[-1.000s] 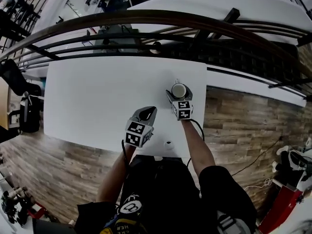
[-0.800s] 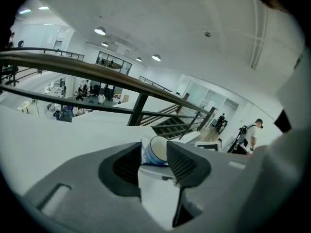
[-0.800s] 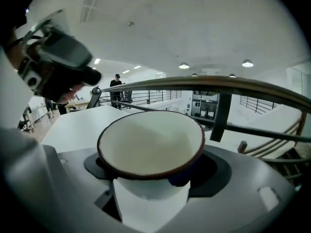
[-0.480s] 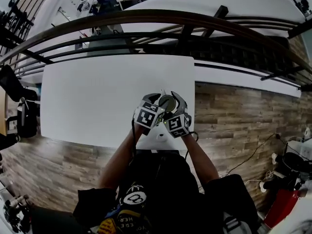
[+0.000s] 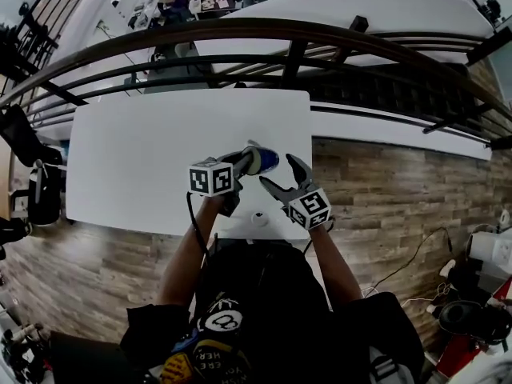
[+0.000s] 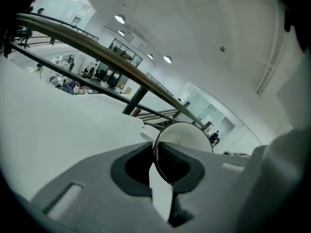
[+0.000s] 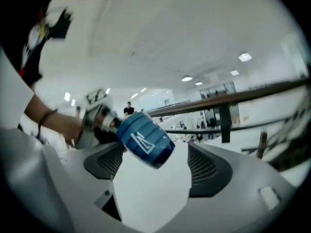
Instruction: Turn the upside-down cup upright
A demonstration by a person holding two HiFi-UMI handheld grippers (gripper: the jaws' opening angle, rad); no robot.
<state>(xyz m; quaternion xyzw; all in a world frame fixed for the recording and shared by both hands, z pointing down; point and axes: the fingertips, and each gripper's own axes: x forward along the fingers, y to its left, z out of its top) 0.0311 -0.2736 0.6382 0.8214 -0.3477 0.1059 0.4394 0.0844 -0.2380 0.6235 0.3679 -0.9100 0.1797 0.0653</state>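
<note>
The blue cup [image 5: 262, 160] hangs on its side in the air over the front right part of the white table [image 5: 144, 158]. My left gripper [image 5: 245, 164] has the cup between its jaws, which are closing and press on the rim. In the left gripper view the cup's round end [image 6: 182, 140] sits between the pads, with my left gripper [image 6: 163, 165] around it. My right gripper [image 5: 279, 174] stands open just right of the cup, apart from it. The right gripper view shows the blue cup [image 7: 146, 140] ahead of my right gripper [image 7: 153, 171], with nothing between the jaws.
A small white object [image 5: 258, 217] lies near the table's front edge. A dark railing [image 5: 240, 30] runs behind the table. Wooden floor [image 5: 384, 190] lies to the right, beyond the table's right edge.
The right gripper lifted the cup off the table, the left gripper took hold of it, and the right gripper let go and drew back to the right. The cup now lies sideways.
</note>
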